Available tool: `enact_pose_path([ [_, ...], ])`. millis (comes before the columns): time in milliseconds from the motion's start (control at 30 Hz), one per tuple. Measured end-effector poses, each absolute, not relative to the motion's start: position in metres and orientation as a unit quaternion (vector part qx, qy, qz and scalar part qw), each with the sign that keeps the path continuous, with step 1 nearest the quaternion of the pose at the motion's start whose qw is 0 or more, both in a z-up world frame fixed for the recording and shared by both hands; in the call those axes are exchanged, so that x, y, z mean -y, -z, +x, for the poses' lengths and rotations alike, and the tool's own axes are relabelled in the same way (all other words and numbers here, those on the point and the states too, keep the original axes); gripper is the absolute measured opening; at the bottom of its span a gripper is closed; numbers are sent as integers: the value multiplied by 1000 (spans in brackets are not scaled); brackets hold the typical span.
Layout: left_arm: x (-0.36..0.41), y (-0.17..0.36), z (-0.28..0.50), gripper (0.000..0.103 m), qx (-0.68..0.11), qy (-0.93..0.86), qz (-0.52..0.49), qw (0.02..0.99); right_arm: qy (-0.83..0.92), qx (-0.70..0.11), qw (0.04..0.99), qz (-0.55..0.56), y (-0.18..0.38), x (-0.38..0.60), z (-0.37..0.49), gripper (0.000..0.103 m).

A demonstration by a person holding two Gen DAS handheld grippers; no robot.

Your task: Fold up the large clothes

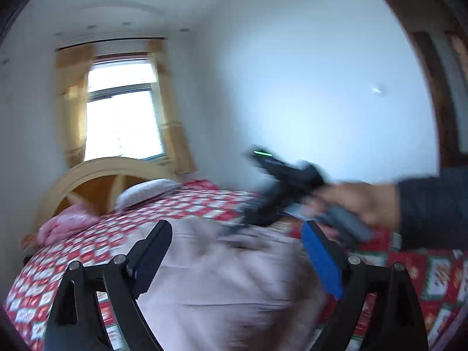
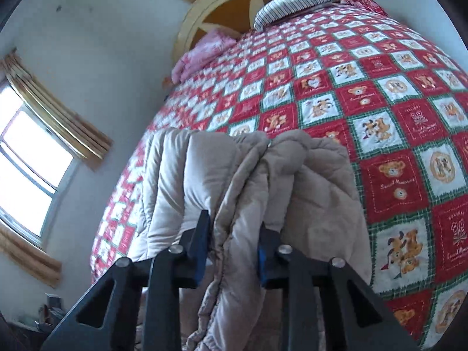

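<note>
We are pinching a gathered, stitched edge of the beige padded coat [image 2: 248,181] with our right gripper [image 2: 234,248], its blue-padded jaws drawn in on the thick fabric between them. The coat is running away from those fingertips in quilted ridges and is draping over the near end of the bed, on top of the red-and-white checked quilt [image 2: 380,111]. By our reading, we are midway through a fold: one side of the coat is gathered up and needs carrying across the rest of the garment.

Our left gripper [image 1: 234,260] is standing wide open, its jaws spread well apart, with nothing between them. It is hovering just over the pale body of the coat [image 1: 228,286], which is badly blurred in this view, so we cannot tell whether the pads are touching the cloth. Just beyond it, our right hand [image 1: 359,201] is holding the other tool over the coat's far edge.

The next move, as we judge it, calls for the left gripper to close on a matching edge so both sides travel together and the padding lies flat.

Farther off, a striped pillow [image 2: 292,3] and a pink bundle [image 2: 201,52] are lying against the arched headboard [image 2: 222,8], with a curtained window [image 1: 122,111] behind.
</note>
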State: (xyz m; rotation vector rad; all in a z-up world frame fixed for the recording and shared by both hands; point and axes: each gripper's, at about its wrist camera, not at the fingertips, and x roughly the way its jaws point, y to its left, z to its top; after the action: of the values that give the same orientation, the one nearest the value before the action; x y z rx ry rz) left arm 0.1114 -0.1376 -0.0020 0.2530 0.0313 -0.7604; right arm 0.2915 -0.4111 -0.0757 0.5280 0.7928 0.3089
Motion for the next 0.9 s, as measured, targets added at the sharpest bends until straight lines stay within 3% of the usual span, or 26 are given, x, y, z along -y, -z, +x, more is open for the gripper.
enact_pose_path([
  [133,115,-3,193,94,-70,278,72,955,-154,-363,884,250,82,425,272,25],
  [267,142,42,271,94,-206,274,79,936,-118,-377,881,260,104,445,267,22],
  [367,153,49,268,94,-197,290,68,934,-112,-377,878,275,113,454,262,23],
  [433,167,45,263,94,-178,297,94,933,-98,-362,888,268,101,454,254,34],
  [467,174,46,257,94,-171,300,111,932,-89,-355,891,269,94,455,250,46],
  [500,183,48,253,94,-165,301,125,931,-83,-345,893,276,87,458,245,78],
  [533,190,51,246,94,-157,301,138,930,-81,-320,897,293,77,463,240,93],
  [600,200,55,238,94,-146,305,151,929,-87,-265,907,316,54,469,233,93],
  [767,212,48,220,94,-130,298,168,931,-120,-329,892,287,45,434,269,82],
  [800,207,42,213,94,-121,301,167,931,-127,-356,885,271,55,424,280,64],
  [833,201,32,205,94,-109,305,161,932,-130,-385,879,250,66,413,289,28],
  [900,189,12,192,94,-82,305,151,937,-127,-396,879,235,75,408,287,18],
])
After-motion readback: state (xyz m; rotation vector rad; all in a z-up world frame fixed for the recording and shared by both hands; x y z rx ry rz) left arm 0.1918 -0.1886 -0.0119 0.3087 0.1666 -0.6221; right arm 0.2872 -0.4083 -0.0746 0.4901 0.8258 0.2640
